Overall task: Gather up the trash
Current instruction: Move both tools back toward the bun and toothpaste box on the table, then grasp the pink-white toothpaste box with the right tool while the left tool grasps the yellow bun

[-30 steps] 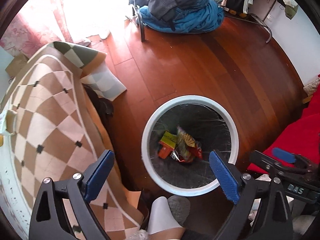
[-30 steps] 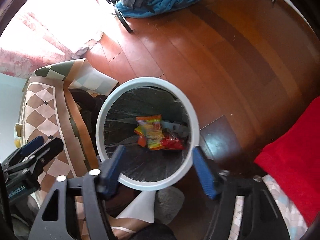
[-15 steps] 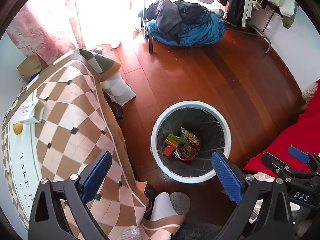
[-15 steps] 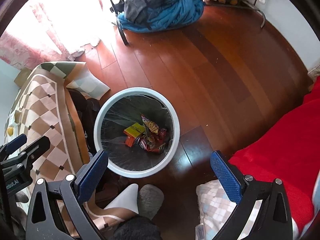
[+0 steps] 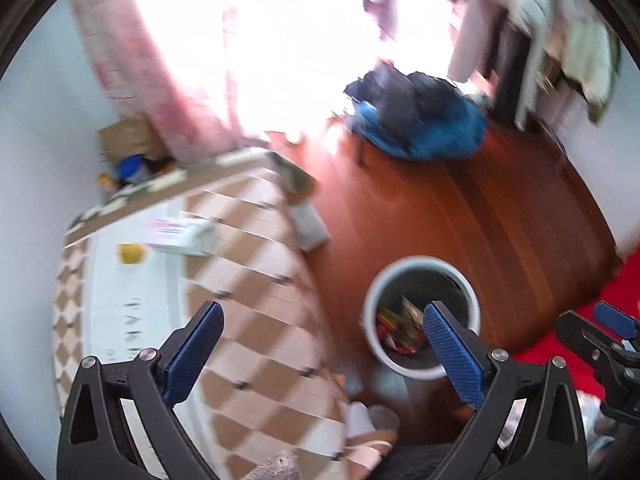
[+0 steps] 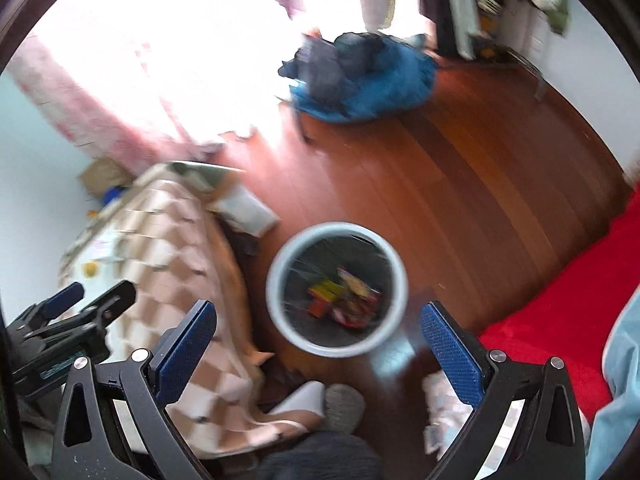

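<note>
Trash (image 6: 344, 298), a heap of bright wrappers, lies at the bottom of the round white bin (image 6: 280, 264) standing on the wooden floor (image 6: 460, 184) beside the checked tablecloth (image 5: 248, 280). Both grippers hang high above the bin with nothing between their blue pads: the left gripper (image 5: 320, 356) has its jaws spread wide and empty, and so does the right gripper (image 6: 318, 350). A small yellow object (image 5: 130, 253) and a pale packet (image 5: 180, 236) rest on the table, probably the next pieces to gather, which would explain the left camera leaning that way
</note>
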The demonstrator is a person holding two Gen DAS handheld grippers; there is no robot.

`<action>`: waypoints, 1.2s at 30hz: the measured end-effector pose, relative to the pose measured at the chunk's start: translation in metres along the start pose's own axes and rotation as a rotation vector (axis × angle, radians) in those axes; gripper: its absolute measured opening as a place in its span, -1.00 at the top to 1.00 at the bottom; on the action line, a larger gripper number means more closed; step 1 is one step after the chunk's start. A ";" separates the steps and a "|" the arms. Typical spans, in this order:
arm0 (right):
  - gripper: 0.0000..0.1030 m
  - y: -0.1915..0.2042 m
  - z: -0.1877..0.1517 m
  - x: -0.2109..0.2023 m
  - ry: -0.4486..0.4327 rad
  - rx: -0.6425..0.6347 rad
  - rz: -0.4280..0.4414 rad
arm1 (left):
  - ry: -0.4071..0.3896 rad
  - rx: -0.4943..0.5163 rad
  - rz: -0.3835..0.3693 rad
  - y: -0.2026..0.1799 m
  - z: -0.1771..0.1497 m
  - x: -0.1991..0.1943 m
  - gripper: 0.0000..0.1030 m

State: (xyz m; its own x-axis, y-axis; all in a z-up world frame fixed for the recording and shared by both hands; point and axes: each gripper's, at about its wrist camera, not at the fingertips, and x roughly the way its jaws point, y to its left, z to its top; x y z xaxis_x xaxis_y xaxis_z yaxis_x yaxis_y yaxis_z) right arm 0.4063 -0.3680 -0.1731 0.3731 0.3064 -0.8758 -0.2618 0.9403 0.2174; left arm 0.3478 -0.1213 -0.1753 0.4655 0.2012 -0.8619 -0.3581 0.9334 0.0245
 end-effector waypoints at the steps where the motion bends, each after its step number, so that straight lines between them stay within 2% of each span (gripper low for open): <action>1: -1.00 0.014 0.004 -0.002 -0.002 -0.026 0.013 | -0.009 -0.029 0.012 0.018 0.002 -0.004 -0.98; 3: -1.00 0.060 0.016 -0.001 0.006 -0.113 0.048 | -0.018 -0.069 0.048 0.053 0.001 -0.005 -0.98; 6: -1.00 0.137 0.029 0.019 0.044 -0.262 0.092 | -0.004 -0.148 0.146 0.121 -0.007 0.008 -0.98; 9: -1.00 0.218 0.037 0.062 0.101 -0.420 0.109 | 0.055 -0.231 0.213 0.184 -0.023 0.034 -0.98; 12: -1.00 0.293 0.042 0.121 0.195 -0.544 0.120 | 0.129 -0.312 0.288 0.245 -0.050 0.070 -0.98; 16: -1.00 0.381 0.039 0.208 0.300 -0.732 0.059 | 0.217 -0.353 0.367 0.301 -0.080 0.115 -0.98; 20: -1.00 0.436 0.035 0.282 0.386 -0.865 -0.029 | 0.252 -0.376 0.376 0.332 -0.089 0.144 -0.98; 23: -1.00 0.451 0.035 0.318 0.428 -0.911 -0.086 | 0.240 -0.379 0.347 0.341 -0.083 0.152 -0.98; 24: -0.94 0.452 0.036 0.327 0.446 -0.903 -0.085 | 0.227 -0.377 0.326 0.342 -0.079 0.154 -0.98; 26: -0.49 0.449 0.042 0.333 0.464 -0.854 -0.068 | 0.206 -0.372 0.293 0.339 -0.070 0.153 -0.98; 28: -0.34 0.440 0.049 0.332 0.454 -0.784 -0.054 | 0.176 -0.356 0.244 0.334 -0.056 0.158 -0.98; 31: -0.25 0.412 0.069 0.327 0.408 -0.604 -0.118 | 0.165 -0.325 0.175 0.318 -0.032 0.168 -0.98; 36: -0.19 0.373 0.081 0.322 0.404 -0.465 -0.077 | 0.141 -0.272 0.108 0.300 -0.005 0.190 -0.96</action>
State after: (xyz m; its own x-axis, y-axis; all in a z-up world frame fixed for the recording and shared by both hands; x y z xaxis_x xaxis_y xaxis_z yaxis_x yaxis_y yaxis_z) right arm 0.5010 0.0938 -0.3384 0.0633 0.0740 -0.9952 -0.6415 0.7670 0.0162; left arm 0.3251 0.1954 -0.3341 0.3034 0.2338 -0.9237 -0.6113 0.7914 -0.0004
